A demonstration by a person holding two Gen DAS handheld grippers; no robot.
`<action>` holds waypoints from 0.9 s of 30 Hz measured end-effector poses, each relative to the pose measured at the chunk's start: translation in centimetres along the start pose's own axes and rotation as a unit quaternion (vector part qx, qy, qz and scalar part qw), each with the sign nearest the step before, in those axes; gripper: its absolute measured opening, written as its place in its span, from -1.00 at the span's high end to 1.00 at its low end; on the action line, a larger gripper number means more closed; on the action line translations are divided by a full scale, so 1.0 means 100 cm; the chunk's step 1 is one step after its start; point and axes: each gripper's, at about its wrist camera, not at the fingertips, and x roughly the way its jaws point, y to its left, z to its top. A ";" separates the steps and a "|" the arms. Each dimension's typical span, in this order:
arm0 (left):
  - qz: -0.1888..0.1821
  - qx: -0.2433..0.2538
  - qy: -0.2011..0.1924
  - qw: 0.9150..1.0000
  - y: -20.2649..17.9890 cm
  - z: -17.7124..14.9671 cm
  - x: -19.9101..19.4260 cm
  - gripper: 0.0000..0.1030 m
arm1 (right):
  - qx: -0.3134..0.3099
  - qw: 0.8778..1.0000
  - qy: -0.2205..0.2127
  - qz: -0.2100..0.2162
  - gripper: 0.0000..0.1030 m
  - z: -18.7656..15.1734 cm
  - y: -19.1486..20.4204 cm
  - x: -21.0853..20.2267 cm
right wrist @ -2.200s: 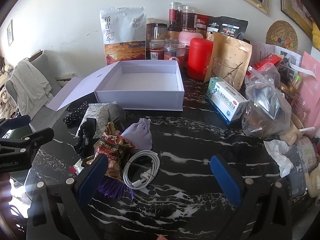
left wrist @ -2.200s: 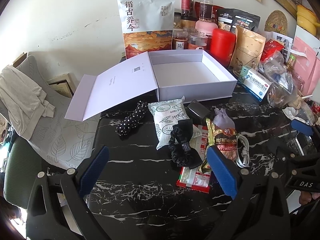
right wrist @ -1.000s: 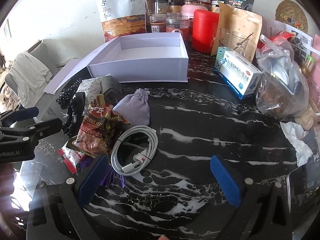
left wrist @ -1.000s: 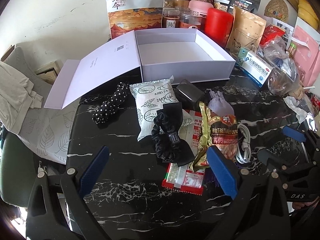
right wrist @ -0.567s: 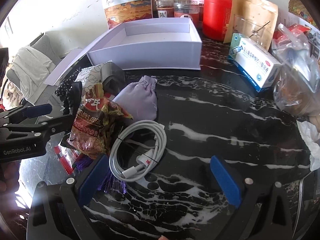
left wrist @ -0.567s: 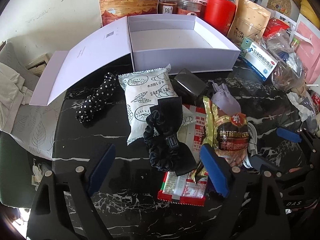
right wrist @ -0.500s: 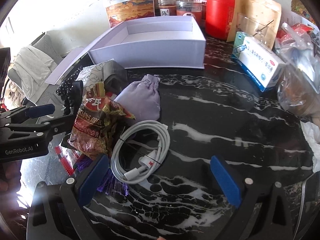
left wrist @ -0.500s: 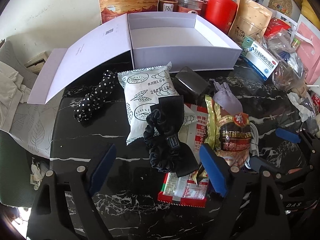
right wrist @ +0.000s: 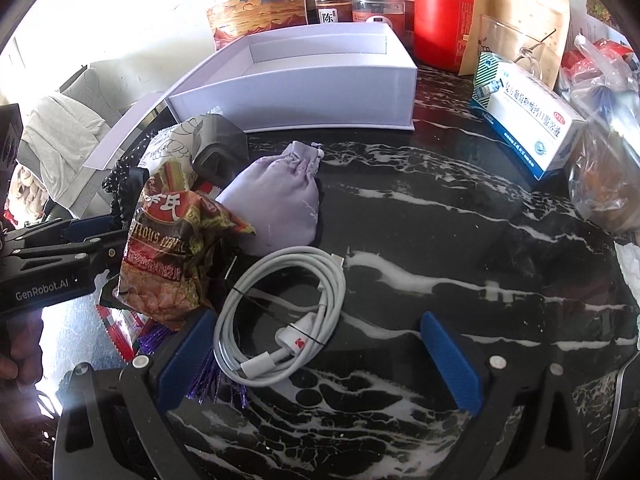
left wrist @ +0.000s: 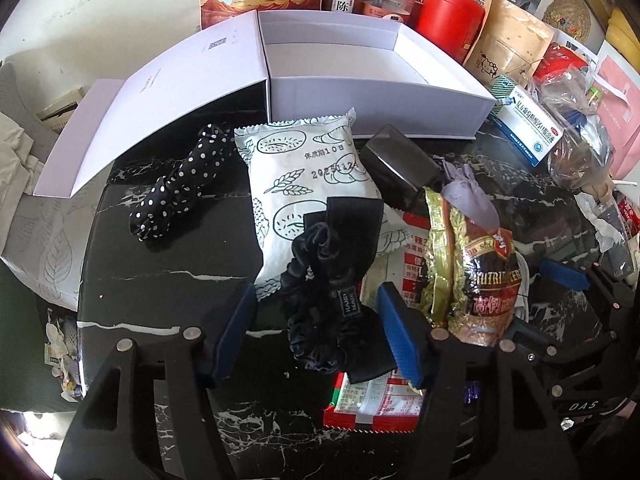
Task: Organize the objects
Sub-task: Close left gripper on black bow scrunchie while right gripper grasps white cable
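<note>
My left claw (left wrist: 314,326) straddles the black scrunchie (left wrist: 326,296); jaws have just been closing, pads near its sides but I judge not yet pressing. It lies partly on the white snack packet (left wrist: 304,184), long axis running away from me toward the open white box (left wrist: 380,92) beyond on the tabletop (left wrist: 172,256). Right claw (right wrist: 320,360) stands wide apart, the coiled white cable (right wrist: 280,312) between its pads, nearer the left one. Left is nearer the scrunchie.

Bright daylight, left-side glare, strong fisheye bending and dark corners.
</note>
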 end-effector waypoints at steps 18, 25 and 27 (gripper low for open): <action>0.005 0.012 0.003 1.000 0.011 -0.008 -0.010 0.47 | -0.033 0.998 -0.007 -0.048 -0.79 -0.007 0.001 0.005; 0.008 0.006 -0.004 1.000 0.013 -0.010 -0.014 0.47 | -0.028 0.998 -0.024 -0.050 -0.15 -0.008 0.000 -0.003; 0.007 0.006 -0.007 1.000 0.013 -0.010 -0.016 0.47 | -0.028 0.998 -0.026 -0.048 -0.14 -0.009 -0.001 -0.004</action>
